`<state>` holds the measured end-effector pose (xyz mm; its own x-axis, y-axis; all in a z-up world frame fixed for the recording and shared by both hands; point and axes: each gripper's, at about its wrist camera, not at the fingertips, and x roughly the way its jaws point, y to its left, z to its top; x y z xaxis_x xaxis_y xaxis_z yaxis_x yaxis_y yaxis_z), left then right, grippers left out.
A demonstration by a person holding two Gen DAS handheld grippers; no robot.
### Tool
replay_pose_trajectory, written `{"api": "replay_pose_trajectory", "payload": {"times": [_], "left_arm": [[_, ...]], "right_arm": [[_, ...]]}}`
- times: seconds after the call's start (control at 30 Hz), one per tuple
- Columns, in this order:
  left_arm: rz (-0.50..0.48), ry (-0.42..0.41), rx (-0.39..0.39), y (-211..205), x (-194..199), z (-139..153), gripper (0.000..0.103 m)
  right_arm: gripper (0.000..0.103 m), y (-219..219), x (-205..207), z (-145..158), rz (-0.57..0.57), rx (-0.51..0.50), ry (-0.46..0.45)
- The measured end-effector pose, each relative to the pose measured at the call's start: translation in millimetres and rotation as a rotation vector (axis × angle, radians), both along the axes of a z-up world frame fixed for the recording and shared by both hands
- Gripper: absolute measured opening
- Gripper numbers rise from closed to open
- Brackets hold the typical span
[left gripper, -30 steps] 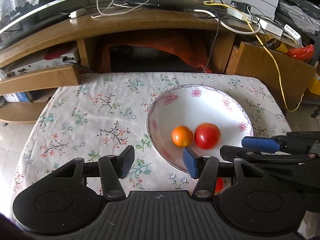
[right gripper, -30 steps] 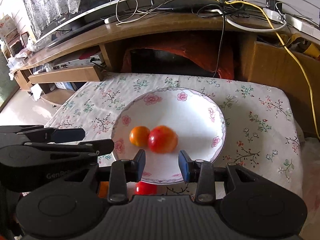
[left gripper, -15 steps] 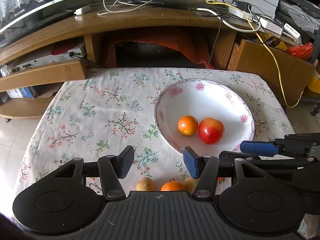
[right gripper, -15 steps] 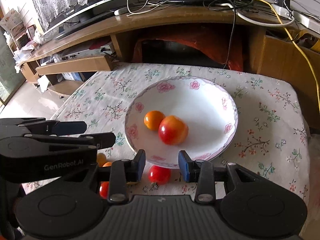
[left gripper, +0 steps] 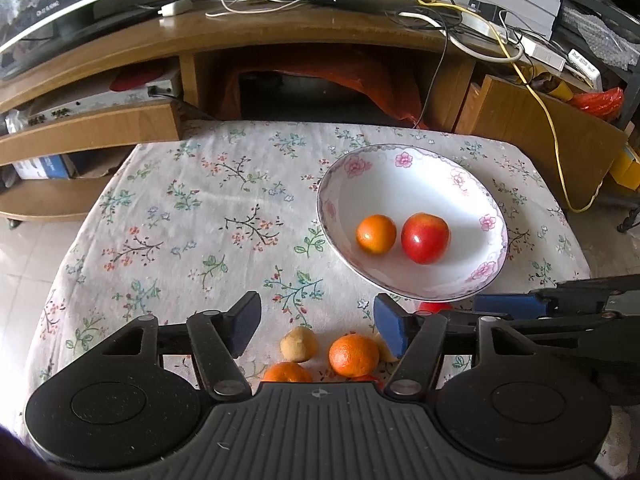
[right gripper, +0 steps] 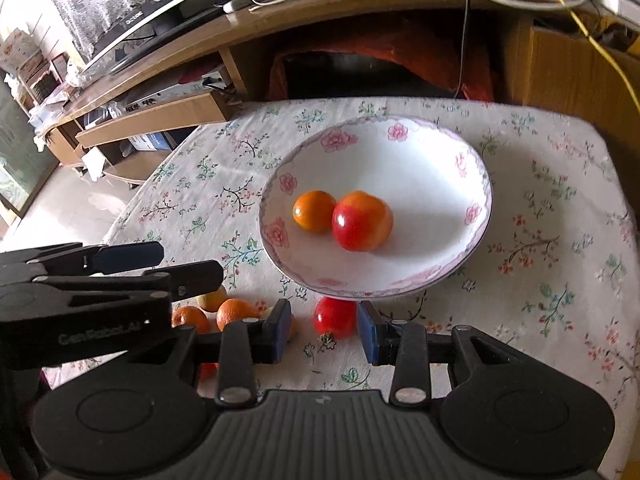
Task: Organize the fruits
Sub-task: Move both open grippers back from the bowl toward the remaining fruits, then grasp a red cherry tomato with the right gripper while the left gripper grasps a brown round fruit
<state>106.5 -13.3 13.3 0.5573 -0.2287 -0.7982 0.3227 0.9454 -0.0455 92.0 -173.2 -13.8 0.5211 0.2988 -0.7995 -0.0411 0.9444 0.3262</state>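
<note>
— What sits in the bowl [right gripper: 476,184]?

— An orange [right gripper: 314,211] and a red apple [right gripper: 362,221], touching, side by side on the near-left part of the white, pink-flowered dish. The far and right parts of its floor lie bare.

— And the fruit outside it?

— A red fruit [right gripper: 335,317] lies on the floral tablecloth [left gripper: 192,216] just under the bowl's near rim. To its left, a cluster: two oranges [left gripper: 353,355] [left gripper: 287,372] and a pale yellowish fruit [left gripper: 299,344], bunched close to the table's near edge. Another red piece is mostly hidden behind the tool body.

— The tongs?

— The right gripper [right gripper: 324,330] hangs above the cloth with its blue pads wide apart and empty; the red fruit shows between them, beyond the tips. The left gripper [left gripper: 318,326] is spread wider, holding nothing, the cluster showing between its fingers.

— Room to move?

— The cloth left of the bowl is open up to the far edge, where a wooden TV stand [left gripper: 120,52] strewn with cables [left gripper: 432,20] abuts the table. Right of the bowl, a bare strip of cloth runs to the table's right edge.
</note>
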Motion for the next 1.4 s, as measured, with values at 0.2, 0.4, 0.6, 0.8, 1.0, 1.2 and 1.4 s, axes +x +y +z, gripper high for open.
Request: {"api": "replay_pose_trajectory", "payload": {"times": [0.2,0.4,0.6,0.8,1.0,1.2,1.4], "left_arm": [[0.003,0.0,-0.007,3,0,1,0.07],[0.014,0.01,-0.013,9,1,0,0.071],[0.026,0.034,-0.014,18,-4,-3,0.071],[0.049,0.078,-0.004,31,-15,-10,0.07],[0.05,0.104,0.006,39,-31,-13,0.065],[0.026,0.125,0.043,42,-41,-21,0.055],[0.011,0.137,0.074,41,-42,-34,0.052]], "right_arm": [[0.038,3,5,-9,-0.007,0.016,0.03],[0.038,3,13,-17,-0.026,0.012,0.047],[0.037,7,18,-28,-0.016,-0.004,0.064],[0.035,10,15,-26,-0.002,-0.054,0.046],[0.034,11,10,-23,0.014,-0.061,0.037],[0.034,11,8,-21,0.027,-0.055,0.043],[0.034,11,7,-23,0.032,-0.059,0.047]]}}
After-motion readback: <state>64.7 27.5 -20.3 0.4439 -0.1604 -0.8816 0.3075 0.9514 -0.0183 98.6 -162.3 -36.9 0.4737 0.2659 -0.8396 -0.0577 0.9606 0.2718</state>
